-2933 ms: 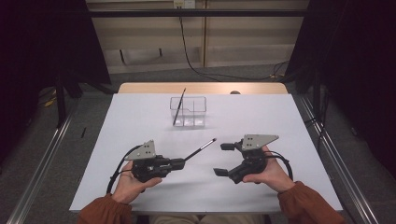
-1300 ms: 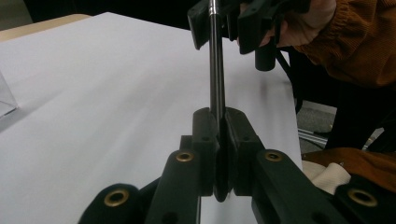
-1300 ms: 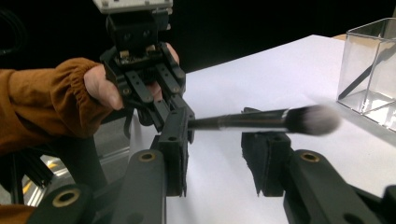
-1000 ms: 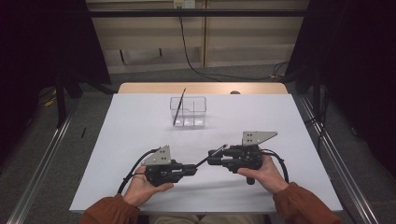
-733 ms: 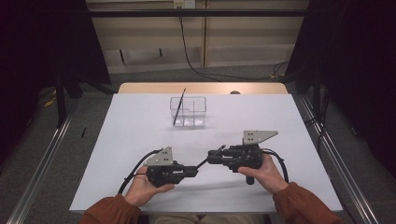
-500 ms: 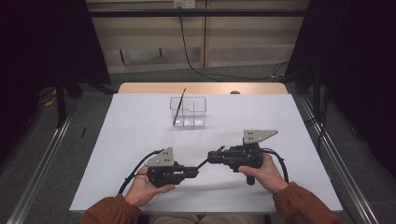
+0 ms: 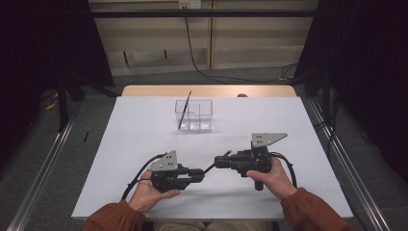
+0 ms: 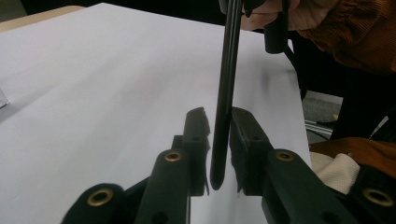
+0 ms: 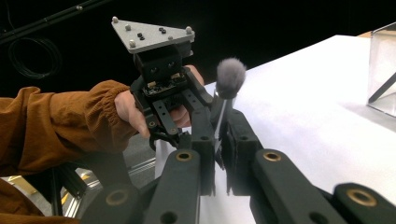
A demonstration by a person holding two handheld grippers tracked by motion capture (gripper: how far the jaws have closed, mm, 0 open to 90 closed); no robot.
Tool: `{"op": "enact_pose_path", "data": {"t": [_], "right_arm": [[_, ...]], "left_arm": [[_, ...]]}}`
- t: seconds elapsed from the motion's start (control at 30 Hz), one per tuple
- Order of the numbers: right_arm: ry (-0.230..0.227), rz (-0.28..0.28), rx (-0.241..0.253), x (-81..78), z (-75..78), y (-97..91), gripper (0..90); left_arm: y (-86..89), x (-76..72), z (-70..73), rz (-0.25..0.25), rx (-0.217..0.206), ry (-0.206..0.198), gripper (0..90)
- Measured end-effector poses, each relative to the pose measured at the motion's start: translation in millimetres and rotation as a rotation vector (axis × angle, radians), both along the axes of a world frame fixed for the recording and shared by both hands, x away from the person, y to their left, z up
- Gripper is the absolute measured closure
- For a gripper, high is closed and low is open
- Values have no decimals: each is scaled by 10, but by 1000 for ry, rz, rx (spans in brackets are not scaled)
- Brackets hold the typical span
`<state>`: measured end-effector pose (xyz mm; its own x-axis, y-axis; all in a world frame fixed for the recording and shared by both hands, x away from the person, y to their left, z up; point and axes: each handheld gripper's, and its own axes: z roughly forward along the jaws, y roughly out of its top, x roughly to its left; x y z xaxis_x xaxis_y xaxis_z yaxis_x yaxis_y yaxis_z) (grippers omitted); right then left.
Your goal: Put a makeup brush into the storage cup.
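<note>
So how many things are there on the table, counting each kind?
Makeup brushes: 2, one between the two tools, one leaning in the box
Clear box: 1
Tools: 2, left and right
Total: 5

Both forearms come in from the near edge of the table (image 7: pixel 144 120), sleeves in rust-brown cloth. The left hand (image 7: pixel 149 190) grips the left gripper (image 7: pixel 199 174) level, jaws pointing right toward the other gripper. Its jaws have just been opening and stand slightly apart, with the brush (image 8: pixel 226 93) handle's end between them. The right hand (image 7: pixel 269 175) holds the right gripper (image 7: pixel 219 161) level, pointing left, jaws clamped on the brush near its head. The two grippers face each other tip to tip above the table's near half.
</note>
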<state>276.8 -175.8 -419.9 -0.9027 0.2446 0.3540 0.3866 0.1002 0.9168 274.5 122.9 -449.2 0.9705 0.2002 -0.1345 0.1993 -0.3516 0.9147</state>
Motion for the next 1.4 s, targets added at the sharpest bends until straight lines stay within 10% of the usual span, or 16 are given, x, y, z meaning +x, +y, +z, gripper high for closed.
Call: {"op": "enact_pose_path", "data": {"t": [0.93, 1.4], "right_arm": [[23, -26, -50, 44, 115, -113, 838], [12, 18, -113, 138, 281, -112, 838]], "left_arm": [[202, 65, 169, 181, -77, 55, 48], [263, 81, 226, 202, -86, 20, 23]]}}
